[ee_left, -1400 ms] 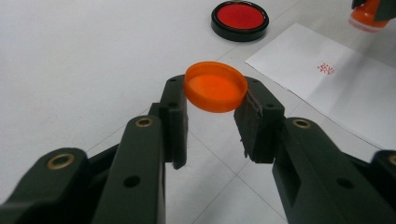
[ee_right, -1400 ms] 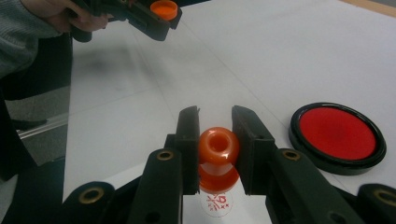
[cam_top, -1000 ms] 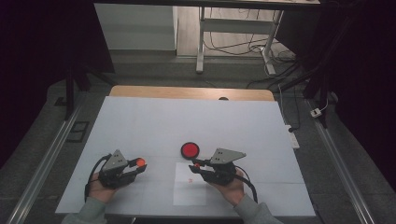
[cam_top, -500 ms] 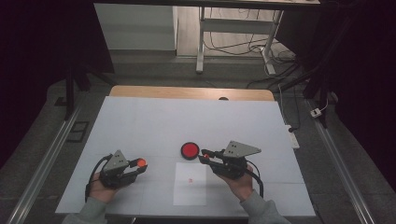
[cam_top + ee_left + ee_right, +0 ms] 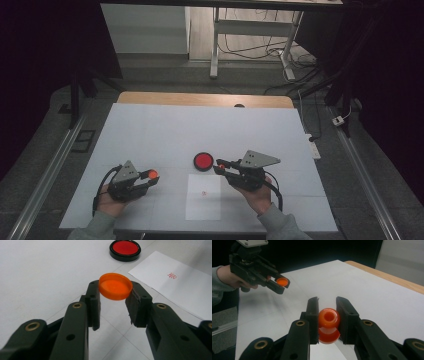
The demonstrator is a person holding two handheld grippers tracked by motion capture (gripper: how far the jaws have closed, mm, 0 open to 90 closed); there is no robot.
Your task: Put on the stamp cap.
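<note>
My left gripper (image 5: 151, 175) hovers at the table's front left, shut on a small orange cap (image 5: 152, 174); in the left gripper view the cap (image 5: 115, 286) sits flat between the pads. My right gripper (image 5: 220, 166) is just right of a round red ink pad (image 5: 203, 161), shut on an orange stamp (image 5: 329, 323) whose hollow end faces the camera. A white paper sheet (image 5: 202, 207) lies in front of the ink pad and bears a small red print (image 5: 172, 276). The right gripper view shows the left gripper (image 5: 279, 285) farther off, holding the cap (image 5: 281, 282).
A white tabletop (image 5: 200, 130) has a wooden strip along its far edge (image 5: 205, 100). Metal rails (image 5: 45, 180) run down both sides. Table legs and cables (image 5: 285, 65) lie on the floor beyond. The ink pad (image 5: 125, 249) sits past the paper (image 5: 175, 297).
My right gripper has lifted off the paper with the stamp and moved right and farther away, ending beside the ink pad. The left gripper has stayed put with the cap.
</note>
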